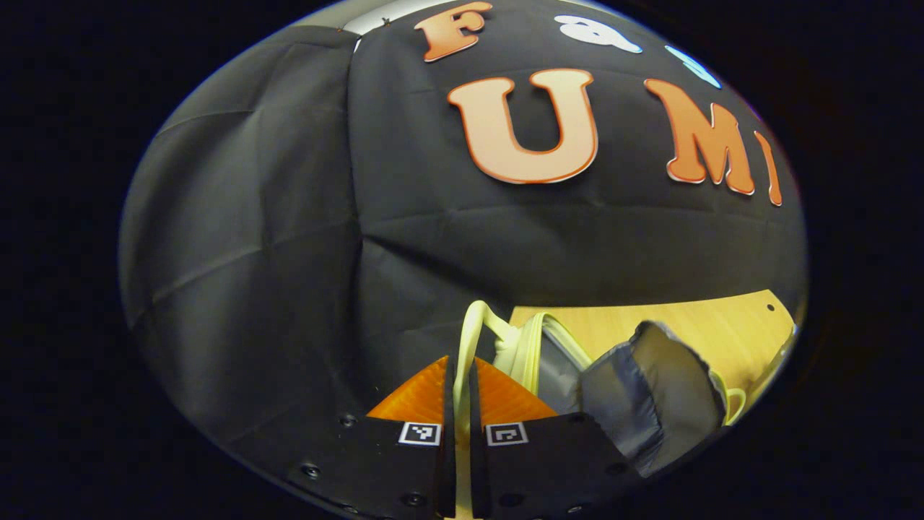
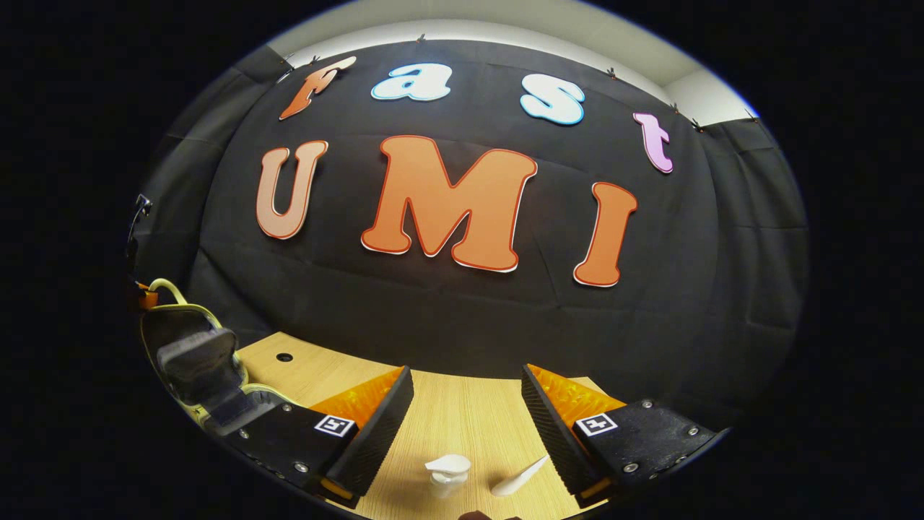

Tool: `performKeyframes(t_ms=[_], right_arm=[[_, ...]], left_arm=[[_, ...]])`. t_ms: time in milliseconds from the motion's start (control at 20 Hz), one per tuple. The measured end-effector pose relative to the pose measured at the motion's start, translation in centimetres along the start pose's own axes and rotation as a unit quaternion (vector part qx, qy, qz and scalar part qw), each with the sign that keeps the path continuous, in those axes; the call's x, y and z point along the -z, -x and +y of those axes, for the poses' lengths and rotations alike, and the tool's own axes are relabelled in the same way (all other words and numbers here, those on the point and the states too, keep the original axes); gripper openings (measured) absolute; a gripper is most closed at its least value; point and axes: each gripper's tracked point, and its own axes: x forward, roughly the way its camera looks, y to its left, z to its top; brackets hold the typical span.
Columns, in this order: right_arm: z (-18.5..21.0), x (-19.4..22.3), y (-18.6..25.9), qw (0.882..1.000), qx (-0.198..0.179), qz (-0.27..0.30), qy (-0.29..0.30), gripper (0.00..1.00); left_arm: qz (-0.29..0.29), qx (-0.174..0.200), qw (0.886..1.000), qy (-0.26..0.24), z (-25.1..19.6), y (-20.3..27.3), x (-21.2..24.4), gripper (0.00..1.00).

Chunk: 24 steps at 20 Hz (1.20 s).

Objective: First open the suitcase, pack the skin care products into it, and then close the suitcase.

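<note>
In the left gripper view my left gripper (image 1: 462,372) is shut on the pale yellow handle (image 1: 474,325) of the suitcase (image 1: 650,390), whose grey-lined lid is lifted. In the right gripper view the same suitcase (image 2: 195,361) stands open at the far left of the wooden table (image 2: 462,412), its handle (image 2: 167,287) held up. My right gripper (image 2: 465,401) is open above the table, nothing between its fingers. Just below it lie a white pump bottle (image 2: 447,471) and a white tube (image 2: 518,478), both apart from the fingers.
The black cloth wall runs close behind the table's far edge in both views. A small round hole (image 2: 284,357) sits in the tabletop near the suitcase. Bare wood lies between the suitcase and the skin care items.
</note>
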Motion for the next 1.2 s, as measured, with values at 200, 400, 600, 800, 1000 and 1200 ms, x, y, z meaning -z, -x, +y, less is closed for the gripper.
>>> performKeyframes(t_ms=[200, 400, 600, 800, 1000, 1200], right_arm=[[0.0, 0.4, 0.3, 1.0, 0.009, 0.011, -0.006, 0.95], [-0.2, 0.6, 0.6, 1.0, 0.014, 0.017, -0.008, 0.96], [-0.3, 1.0, 0.8, 1.0, 0.014, 0.026, -0.01, 0.95], [-0.3, 1.2, 0.7, 0.999, 0.015, 0.031, -0.021, 0.95], [-0.4, 1.4, 0.8, 0.999, 0.012, 0.032, -0.03, 0.95], [-0.7, 1.7, 1.0, 0.999, 0.008, 0.037, -0.036, 0.95]], left_arm=[[0.046, -0.018, 0.999, 0.006, 3.2, -2.6, 4.4, 0.09], [0.096, -0.034, 0.995, 0.01, 2.6, -5.4, 8.4, 0.09], [0.143, -0.053, 0.988, 0.004, 2.5, -7.6, 12.2, 0.16], [0.125, -0.049, 0.991, 0.021, 0.9, -7.4, 10.4, 0.23], [0.083, -0.041, 0.996, 0.013, -2.1, -5.3, 7.8, 0.6], [0.034, -0.018, 0.999, -0.007, -6.2, -2.3, 3.1, 0.81]])
